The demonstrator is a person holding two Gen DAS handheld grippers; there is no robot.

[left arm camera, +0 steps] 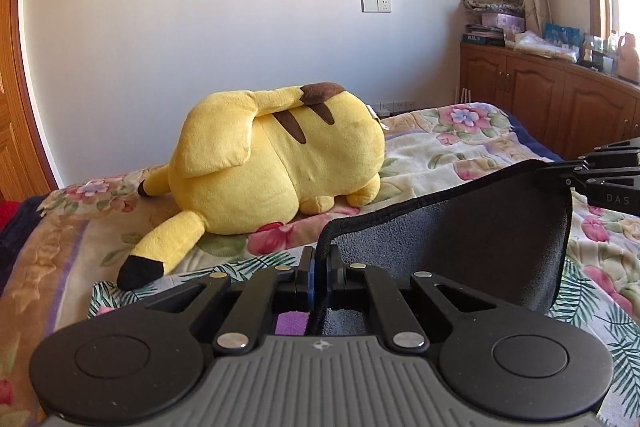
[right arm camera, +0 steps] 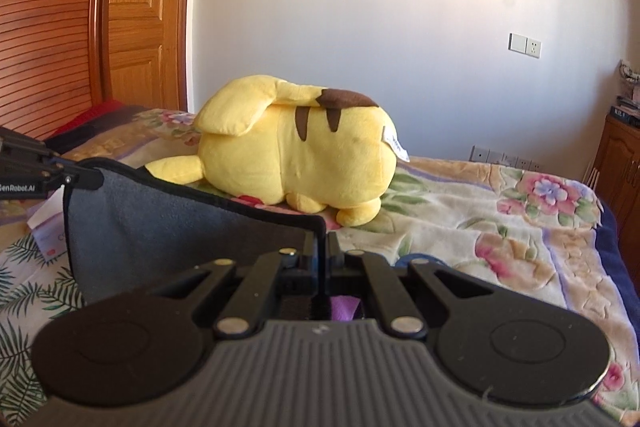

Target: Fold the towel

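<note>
A dark grey towel [left arm camera: 460, 227] with a black hem hangs stretched between my two grippers above the bed. My left gripper [left arm camera: 320, 259] is shut on its left top corner. My right gripper [right arm camera: 324, 247] is shut on its right top corner; the towel [right arm camera: 168, 239] spreads to the left from it. The right gripper also shows at the right edge of the left wrist view [left arm camera: 576, 175], and the left gripper at the left edge of the right wrist view [right arm camera: 90, 179]. The towel's lower part hangs down out of sight.
A big yellow plush toy [left arm camera: 276, 163] lies on the floral bedspread [left arm camera: 452, 143] just beyond the towel. A wooden cabinet [left arm camera: 552, 95] with clutter stands at the right, a wooden wardrobe [right arm camera: 80, 19] at the left. A white paper [right arm camera: 46, 227] lies on the bed.
</note>
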